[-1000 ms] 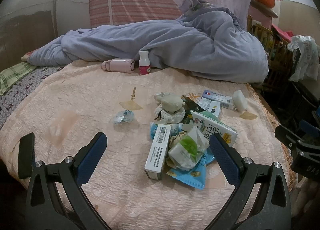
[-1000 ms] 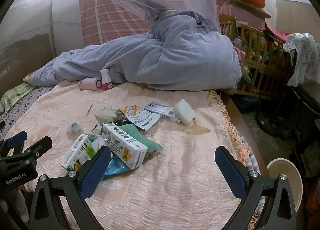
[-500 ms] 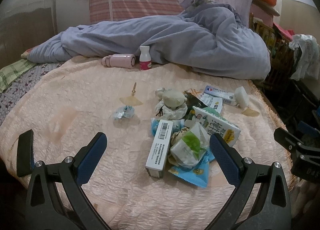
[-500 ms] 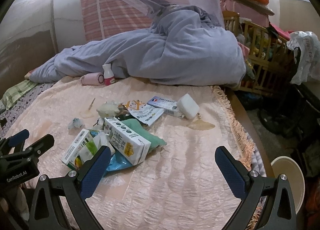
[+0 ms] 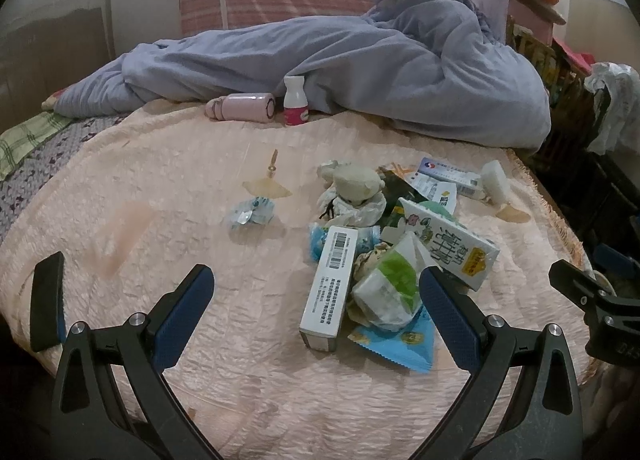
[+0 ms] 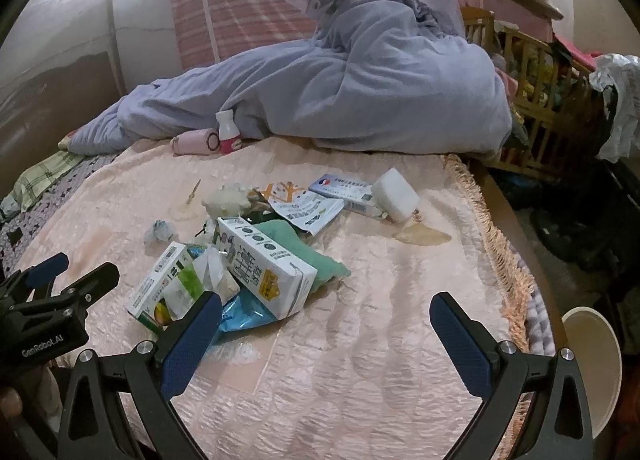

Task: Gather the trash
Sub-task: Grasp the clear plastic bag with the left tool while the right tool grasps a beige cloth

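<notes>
The blue wrapper [image 5: 394, 342] lies mostly under the long white box [image 5: 330, 288] and the green-and-white packet [image 5: 390, 292], so only its lower corner shows. In the right wrist view the milk carton [image 6: 266, 264] covers much of the green cloth [image 6: 308, 256]. The print on the carton and on the leaflet [image 6: 308, 210] is too small to read. The white bowl [image 6: 592, 356] beside the bed is partly behind the right gripper's arm and fades into the dark rim. The lilac blanket [image 5: 360, 72] hides the far part of the bed [image 5: 160, 180]. The clutter at the right edge is too dim to tell apart.
</notes>
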Motion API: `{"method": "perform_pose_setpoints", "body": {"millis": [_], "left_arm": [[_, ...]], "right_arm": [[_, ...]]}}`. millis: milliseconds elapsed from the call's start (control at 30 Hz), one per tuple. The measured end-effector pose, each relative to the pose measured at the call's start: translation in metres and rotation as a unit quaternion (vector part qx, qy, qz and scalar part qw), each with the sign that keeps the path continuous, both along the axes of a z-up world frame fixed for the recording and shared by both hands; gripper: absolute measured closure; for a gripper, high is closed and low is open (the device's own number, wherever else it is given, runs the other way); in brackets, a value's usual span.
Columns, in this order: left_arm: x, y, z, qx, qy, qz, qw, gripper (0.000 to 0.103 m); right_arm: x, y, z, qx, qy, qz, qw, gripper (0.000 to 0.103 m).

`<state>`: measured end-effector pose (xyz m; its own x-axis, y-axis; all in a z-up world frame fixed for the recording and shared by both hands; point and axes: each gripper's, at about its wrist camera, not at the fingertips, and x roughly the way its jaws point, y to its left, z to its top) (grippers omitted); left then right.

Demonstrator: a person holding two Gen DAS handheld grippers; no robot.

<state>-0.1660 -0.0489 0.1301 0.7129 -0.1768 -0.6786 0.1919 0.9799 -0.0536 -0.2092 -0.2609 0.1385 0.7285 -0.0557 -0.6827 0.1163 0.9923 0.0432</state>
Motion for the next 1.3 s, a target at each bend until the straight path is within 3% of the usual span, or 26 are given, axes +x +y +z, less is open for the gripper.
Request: {"method": "perform_pose_setpoints", "body": {"millis": [200,633,867,1000,1100,1233,1300], "left_arm": [[0.004,0.003,-0.005,0.003,0.010,-0.003,0.9999,0.001],[0.027,0.027,-0.025,-0.004,0.078,-0.042,0.9961,0.001],[0.035,0.007,-0.032,0.004,0.087,-0.067,0.9940,0.014],[0.033,-0.012,-0.030,-0.001,0.084,-0.104,0.9910,0.019],[0.035,-0.033,-0.034,0.012,0.085,-0.134,0.9873,0.024],[0.047,-0.054,-0.046,0.042,0.094,-0.149,0.9834,0.025],[0.052,-0.061,-0.053,0.059,0.098,-0.151,0.9819,0.040]], "right_arm": [[0.006,0.000,-0.008,0.006,0.012,0.009,1.000,0.000],[0.037,0.001,-0.023,0.016,0.032,0.083,0.996,0.004],[0.041,0.007,-0.027,0.032,0.043,0.105,0.993,0.011],[0.039,0.010,-0.029,0.010,0.042,0.098,0.994,0.013],[0.039,-0.004,-0.034,0.035,0.049,0.084,0.995,0.021],[0.033,-0.023,-0.037,0.064,0.049,0.066,0.995,0.021],[0.030,-0.030,-0.038,0.073,0.051,0.061,0.994,0.022]]}}
